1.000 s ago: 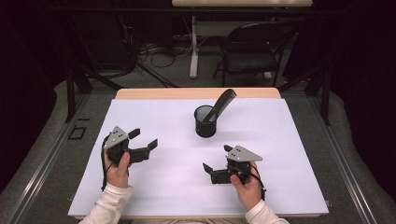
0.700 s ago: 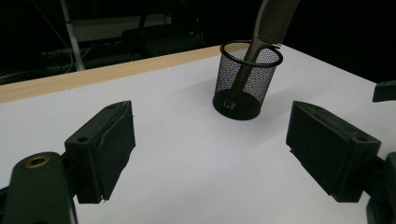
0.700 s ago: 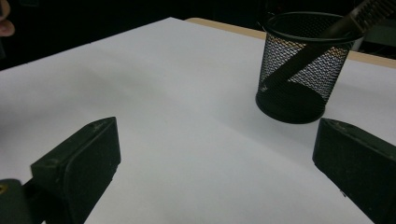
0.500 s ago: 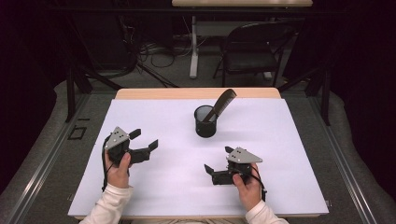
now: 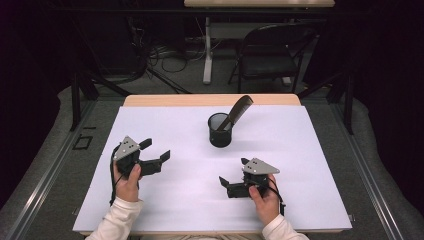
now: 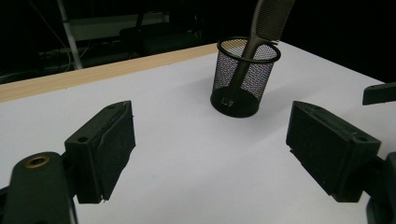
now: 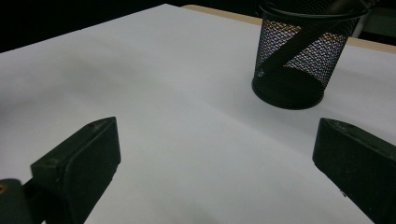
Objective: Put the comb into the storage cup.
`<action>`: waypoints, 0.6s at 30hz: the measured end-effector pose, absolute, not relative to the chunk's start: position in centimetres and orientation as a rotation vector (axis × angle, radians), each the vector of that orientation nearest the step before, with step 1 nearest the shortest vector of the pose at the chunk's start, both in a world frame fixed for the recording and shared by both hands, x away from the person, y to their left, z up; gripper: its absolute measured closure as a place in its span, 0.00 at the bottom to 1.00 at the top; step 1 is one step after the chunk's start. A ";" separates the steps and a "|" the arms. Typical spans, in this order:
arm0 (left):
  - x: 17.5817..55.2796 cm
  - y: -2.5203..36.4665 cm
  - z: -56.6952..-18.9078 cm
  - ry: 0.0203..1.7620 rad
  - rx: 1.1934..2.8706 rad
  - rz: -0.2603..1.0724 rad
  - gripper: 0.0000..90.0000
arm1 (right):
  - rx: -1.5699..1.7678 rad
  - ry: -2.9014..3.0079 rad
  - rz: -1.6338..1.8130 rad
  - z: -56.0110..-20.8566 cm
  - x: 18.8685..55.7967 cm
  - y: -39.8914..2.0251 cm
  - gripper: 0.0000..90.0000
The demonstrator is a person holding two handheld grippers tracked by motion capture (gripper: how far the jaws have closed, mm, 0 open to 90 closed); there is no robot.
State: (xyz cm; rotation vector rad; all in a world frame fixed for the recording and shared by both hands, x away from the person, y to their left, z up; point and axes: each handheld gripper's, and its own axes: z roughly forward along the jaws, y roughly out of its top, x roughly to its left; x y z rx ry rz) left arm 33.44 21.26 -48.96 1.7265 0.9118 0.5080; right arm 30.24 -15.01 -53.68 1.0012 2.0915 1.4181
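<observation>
left gripper (image 5: 157, 151) held low over the white table cover (image 5: 300, 150), jaws spread wide, nothing between the pads. in the left gripper view, mesh cup (image 6: 245, 77) standing upright ahead of the fingers (image 6: 105, 149), nearer the far-side one, well apart from both, with bare white sheet in the gap. comb (image 6: 264, 23) leaning in the cup, handle end down inside the mesh, toothed end sticking up and out over the rim.

farther right, in the high view, mesh cup (image 5: 220, 130) beyond and between the two grippers, comb (image 5: 237, 111) tilting up toward the right.

right gripper (image 5: 232, 175) also low over the sheet, jaws wide apart, gripping nothing. in the right gripper view, mesh cup (image 7: 301, 60) ahead of the fingers (image 7: 81, 165), closer to the right-hand one, apart from both, comb shaft a dark diagonal behind the mesh. white sheet between the pads.
</observation>
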 end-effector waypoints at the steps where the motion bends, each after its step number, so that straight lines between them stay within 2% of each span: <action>1: 33.4 21.3 -49.0 0.914 1.730 0.510 0.17 | 1.003 2.092 1.419 -53.7 30.3 -15.0 0.01; 18: 33.5 21.1 -49.1 0.911 1.736 0.511 0.17 | 1.028 2.105 1.428 -53.9 30.5 -15.2 0.01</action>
